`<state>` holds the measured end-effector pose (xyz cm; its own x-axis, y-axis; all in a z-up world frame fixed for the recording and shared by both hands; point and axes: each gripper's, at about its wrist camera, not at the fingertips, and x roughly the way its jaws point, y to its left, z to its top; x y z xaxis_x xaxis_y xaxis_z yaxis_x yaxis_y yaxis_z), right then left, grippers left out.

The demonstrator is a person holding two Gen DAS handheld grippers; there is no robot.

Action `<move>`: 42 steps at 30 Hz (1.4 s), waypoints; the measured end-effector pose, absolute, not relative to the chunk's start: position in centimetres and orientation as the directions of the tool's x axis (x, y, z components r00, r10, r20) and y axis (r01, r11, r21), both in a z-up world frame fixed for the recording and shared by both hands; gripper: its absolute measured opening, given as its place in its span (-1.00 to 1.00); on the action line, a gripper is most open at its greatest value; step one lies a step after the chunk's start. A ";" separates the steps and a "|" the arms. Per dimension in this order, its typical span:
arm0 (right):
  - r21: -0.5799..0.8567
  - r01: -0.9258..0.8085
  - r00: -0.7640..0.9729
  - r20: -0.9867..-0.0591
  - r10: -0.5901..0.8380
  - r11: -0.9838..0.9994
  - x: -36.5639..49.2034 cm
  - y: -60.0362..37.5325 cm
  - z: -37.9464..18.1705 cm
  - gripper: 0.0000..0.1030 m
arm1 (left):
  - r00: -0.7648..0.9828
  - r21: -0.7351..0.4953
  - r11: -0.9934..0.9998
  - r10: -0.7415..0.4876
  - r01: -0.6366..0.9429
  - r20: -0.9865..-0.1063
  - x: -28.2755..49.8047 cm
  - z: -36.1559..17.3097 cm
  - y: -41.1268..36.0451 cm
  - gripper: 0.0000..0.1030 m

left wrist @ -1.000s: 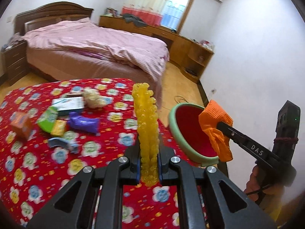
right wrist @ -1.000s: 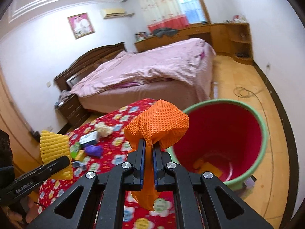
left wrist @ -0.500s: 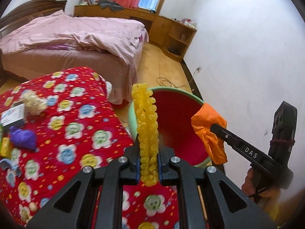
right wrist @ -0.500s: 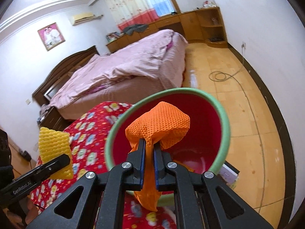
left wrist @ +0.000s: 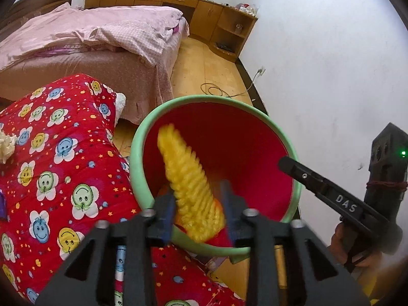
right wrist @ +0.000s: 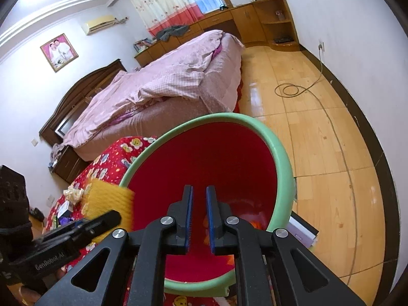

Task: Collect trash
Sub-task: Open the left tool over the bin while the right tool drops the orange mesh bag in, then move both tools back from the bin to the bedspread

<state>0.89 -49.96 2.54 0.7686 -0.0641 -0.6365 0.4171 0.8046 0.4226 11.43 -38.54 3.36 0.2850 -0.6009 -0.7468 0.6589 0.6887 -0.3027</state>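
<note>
Now both our grippers point(left wrist: 197, 211) point(right wrist: 199, 216) gape empty over the bin point(left wrist: 137, 153); left jaws just opened, yellow foam net point(left wrist: 188, 186) dropping; far-left scraps point(right wrist: 63, 211) remain.

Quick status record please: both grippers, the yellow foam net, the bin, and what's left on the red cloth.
left gripper: jaws have just been opening, now apart
yellow foam net: loose between the left gripper's jaws, tilted, blurred, over the bin's mouth
right gripper: jaws slightly apart, nothing between them, aimed into the bin
bin: green rim, red inside, orange scraps at the bottom
red cloth: white crumpled wad lies on it
</note>
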 end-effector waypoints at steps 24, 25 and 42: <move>0.405 0.380 0.801 -0.593 -0.077 0.832 -0.7 -44.7 5.5 0.06 | 0.415 -0.285 0.792 -0.545 0.539 -0.728 11.2 6.1 -29.5 -0.17; 0.402 0.373 0.804 -0.590 -0.075 0.836 -0.7 -44.3 5.8 0.07 | 0.425 -0.284 0.798 -0.541 0.531 -0.726 11.1 6.3 -28.8 -0.15; 0.364 0.246 0.828 -0.561 0.000 0.898 1.5 -36.8 9.1 0.37 | 0.616 -0.205 0.912 -0.393 0.355 -0.682 11.7 9.8 -15.7 -0.03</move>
<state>1.54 -36.81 9.14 0.8277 0.0003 -0.5612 0.2464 0.8983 0.3638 11.73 -15.67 9.82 0.6163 -0.3931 -0.6824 0.3552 0.9121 -0.2047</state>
